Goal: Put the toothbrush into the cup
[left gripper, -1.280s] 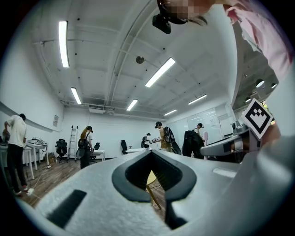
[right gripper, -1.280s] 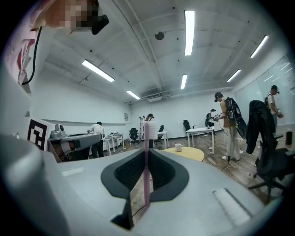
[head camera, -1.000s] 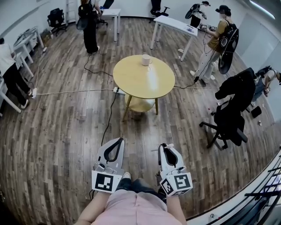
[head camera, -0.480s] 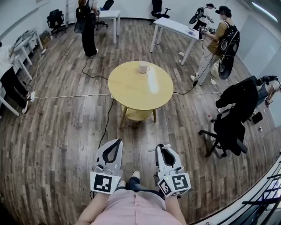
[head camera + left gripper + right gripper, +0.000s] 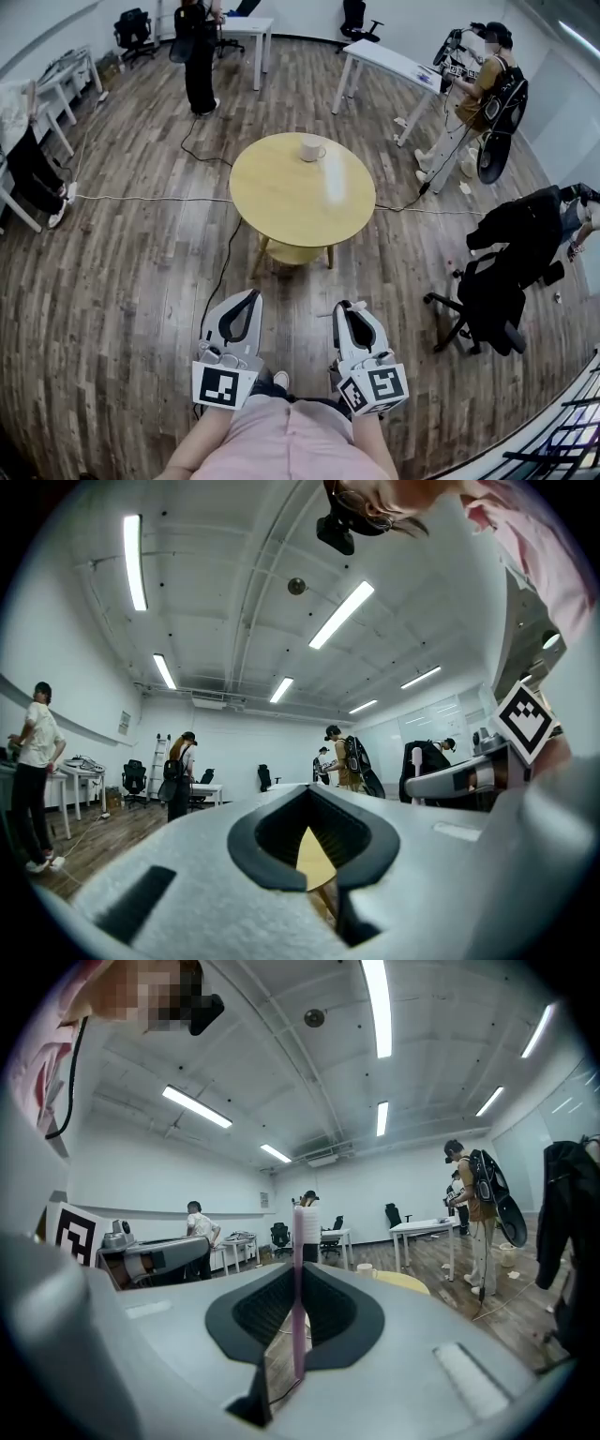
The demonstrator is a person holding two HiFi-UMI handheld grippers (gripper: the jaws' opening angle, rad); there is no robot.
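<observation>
Both sets of jaws are closed: left gripper (image 5: 249, 298) empty, right gripper (image 5: 345, 307) pinching the toothbrush (image 5: 298, 1274) upright. Advise holding it vertical on approach to the cup (image 5: 310, 147) on the surface (image 5: 281, 202).

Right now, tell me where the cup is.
The cup stands on the round yellow table, near its far edge in the head view. The right gripper view shows it just right of the upright toothbrush.

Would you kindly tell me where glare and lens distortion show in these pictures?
Head view: a bright glare streak on the round table, floor planks curved by the fisheye. Both gripper views: black vignette at the corners, ceiling lights blown out.
</observation>
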